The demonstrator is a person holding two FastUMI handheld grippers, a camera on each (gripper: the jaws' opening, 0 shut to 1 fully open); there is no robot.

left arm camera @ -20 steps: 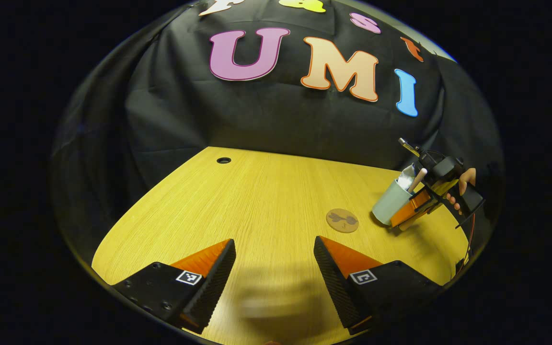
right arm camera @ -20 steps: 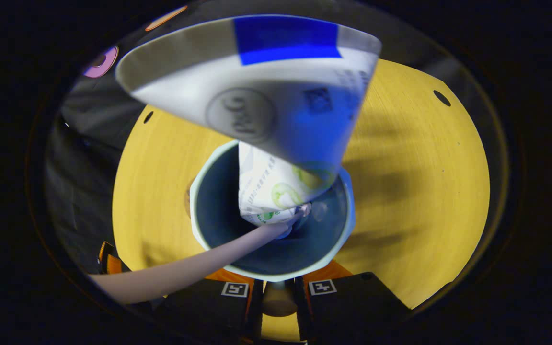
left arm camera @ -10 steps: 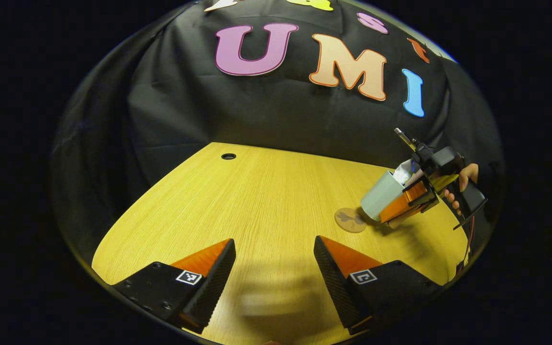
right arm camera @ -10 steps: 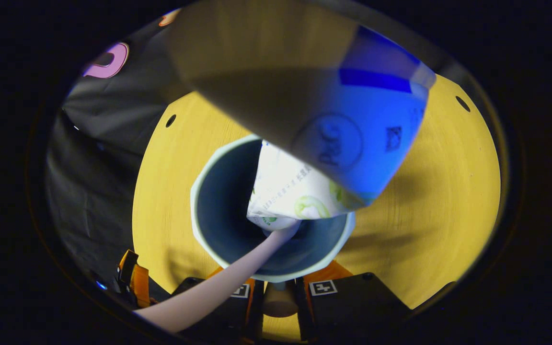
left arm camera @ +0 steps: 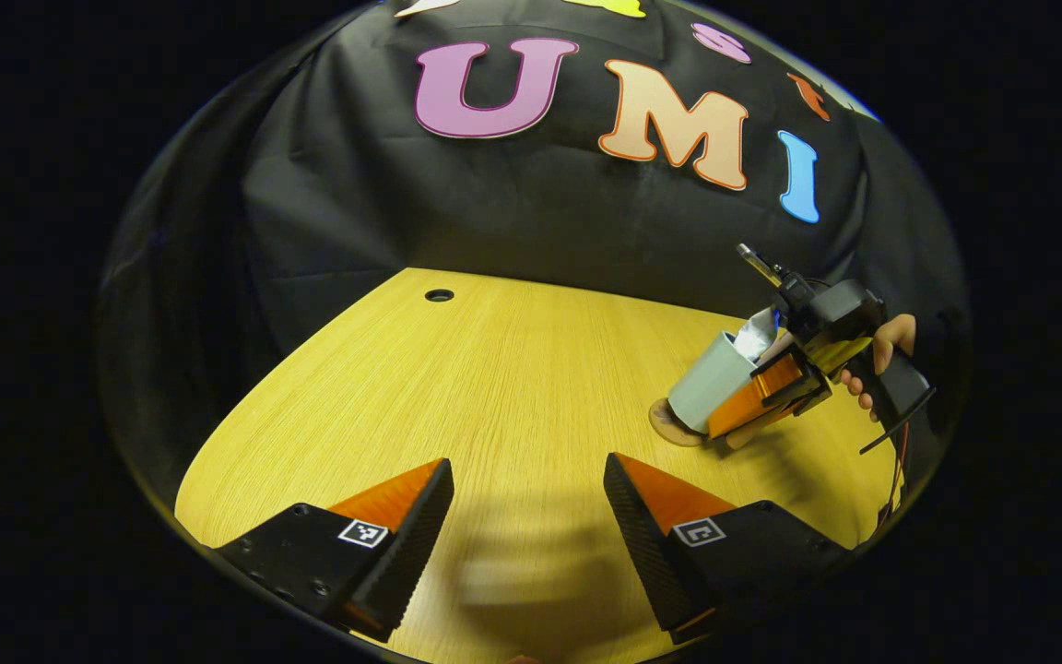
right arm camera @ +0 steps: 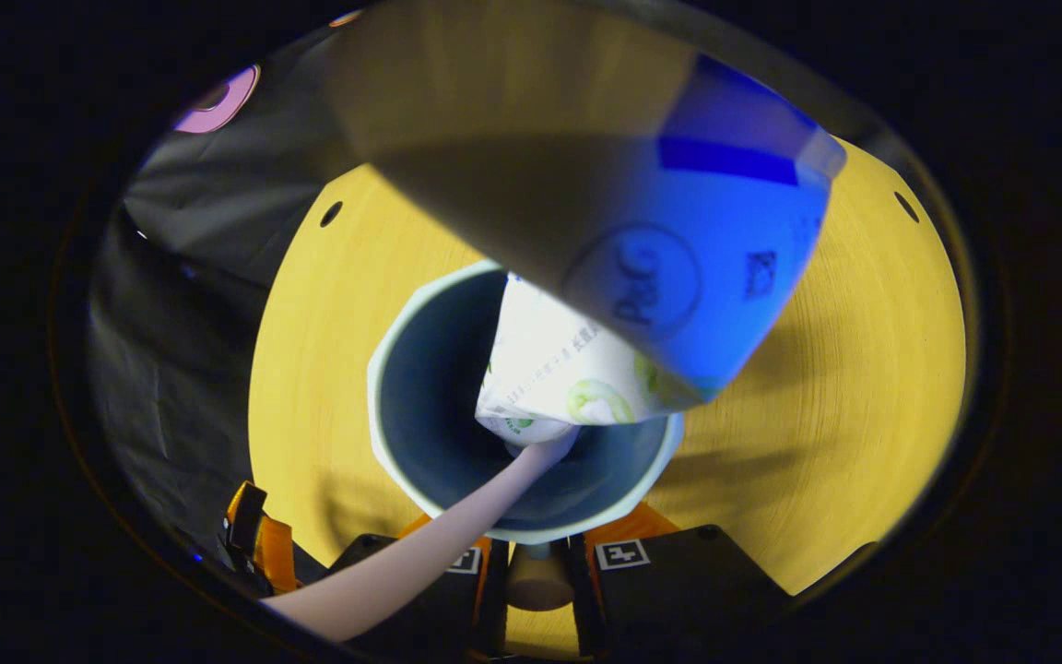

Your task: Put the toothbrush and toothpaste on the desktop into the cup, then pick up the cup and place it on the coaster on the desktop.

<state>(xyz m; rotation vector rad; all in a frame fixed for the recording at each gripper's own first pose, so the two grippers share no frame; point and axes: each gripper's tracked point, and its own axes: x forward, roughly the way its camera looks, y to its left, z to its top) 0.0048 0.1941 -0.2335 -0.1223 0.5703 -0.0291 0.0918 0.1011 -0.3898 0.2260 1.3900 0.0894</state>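
My right gripper (left arm camera: 757,406) is shut on a pale green cup (left arm camera: 706,392) and holds it tilted over the right part of a round brown coaster (left arm camera: 663,426). Whether the cup touches the coaster I cannot tell. Out of the cup sticks a white toothpaste tube (left arm camera: 757,334). From above, the cup (right arm camera: 383,406) holds the white and blue toothpaste tube (right arm camera: 605,277) and a pale toothbrush handle (right arm camera: 420,563). The fingers of my right gripper (right arm camera: 536,558) are closed at the cup's near side. My left gripper (left arm camera: 527,475) stands open over the near desktop, holding nothing.
The yellow wooden desktop (left arm camera: 457,387) has a cable hole (left arm camera: 439,295) near its back left corner, close to the black cloth wall. A hand (left arm camera: 881,355) holds the right gripper at the right. My left gripper (right arm camera: 254,539) lies to the cup's left.
My right gripper has carried the cup leftwards and a little lower, from beside the coaster to over it, so the cup now hides part of it. My left gripper has stayed put.
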